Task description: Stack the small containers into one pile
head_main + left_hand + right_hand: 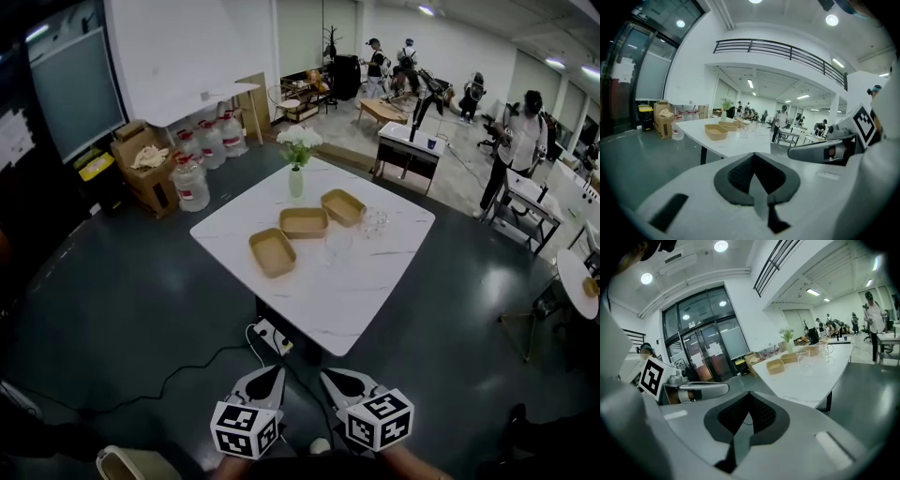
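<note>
Left gripper (pixel 272 373) and right gripper (pixel 330 375): side by side, nearest the camera, each with jaws closed on nothing, well short of the table. White marble table (pixel 328 309): three brown paper trays (pixel 304 222) in a diagonal row, unstacked; two clear containers (pixel 338 246) just right of them; vase of white flowers (pixel 297 159) at the far edge. Water jugs (pixel 190 181) stand on the floor beyond

On the worktop (pixel 375 309): three tan containers (pixel 273 251) (pixel 304 222) (pixel 343 207), two clear containers (pixel 338 246) (pixel 374 222), one vase of white flowers (pixel 296 181). On the floor beside it: four water jugs (pixel 190 183), as far as can be told, one cardboard box (pixel 142 169), one power strip (pixel 272 337). Nearest the camera: two, a left claw (pixel 264 384) and a right claw (pixel 339 382).
</note>
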A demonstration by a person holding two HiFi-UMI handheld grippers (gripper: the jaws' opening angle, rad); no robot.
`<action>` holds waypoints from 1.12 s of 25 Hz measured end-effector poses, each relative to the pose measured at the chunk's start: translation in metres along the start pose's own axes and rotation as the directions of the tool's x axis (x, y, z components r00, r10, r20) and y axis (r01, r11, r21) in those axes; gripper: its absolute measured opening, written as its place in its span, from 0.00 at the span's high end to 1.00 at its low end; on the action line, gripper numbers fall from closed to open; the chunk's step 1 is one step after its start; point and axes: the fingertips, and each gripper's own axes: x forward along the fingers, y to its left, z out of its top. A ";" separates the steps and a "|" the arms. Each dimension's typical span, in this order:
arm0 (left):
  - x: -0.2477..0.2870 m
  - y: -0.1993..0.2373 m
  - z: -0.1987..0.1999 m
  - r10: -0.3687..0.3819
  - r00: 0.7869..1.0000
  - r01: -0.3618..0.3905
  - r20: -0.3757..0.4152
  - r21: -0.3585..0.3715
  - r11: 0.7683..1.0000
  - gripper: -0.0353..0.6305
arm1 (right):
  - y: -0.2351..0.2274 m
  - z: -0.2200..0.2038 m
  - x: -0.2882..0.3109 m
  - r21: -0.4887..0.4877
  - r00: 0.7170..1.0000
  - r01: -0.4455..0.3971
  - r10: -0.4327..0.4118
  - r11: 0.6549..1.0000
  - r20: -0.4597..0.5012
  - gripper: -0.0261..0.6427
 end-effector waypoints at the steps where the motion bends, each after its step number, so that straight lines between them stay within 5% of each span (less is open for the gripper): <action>1: 0.002 0.002 -0.002 0.003 1.000 -0.003 -0.004 -0.006 1.000 0.95 | -0.001 -0.001 0.001 0.002 1.000 0.001 -0.001 1.000 -0.002 0.96; 12: 0.017 0.034 0.011 -0.020 1.000 0.021 -0.012 0.015 1.000 0.95 | -0.003 0.007 0.040 0.018 1.000 0.024 -0.023 1.000 -0.010 0.96; 28: 0.054 0.152 0.050 -0.140 0.988 0.144 -0.063 0.056 0.988 0.95 | 0.009 0.042 0.163 0.050 0.991 0.136 -0.135 0.989 -0.025 0.96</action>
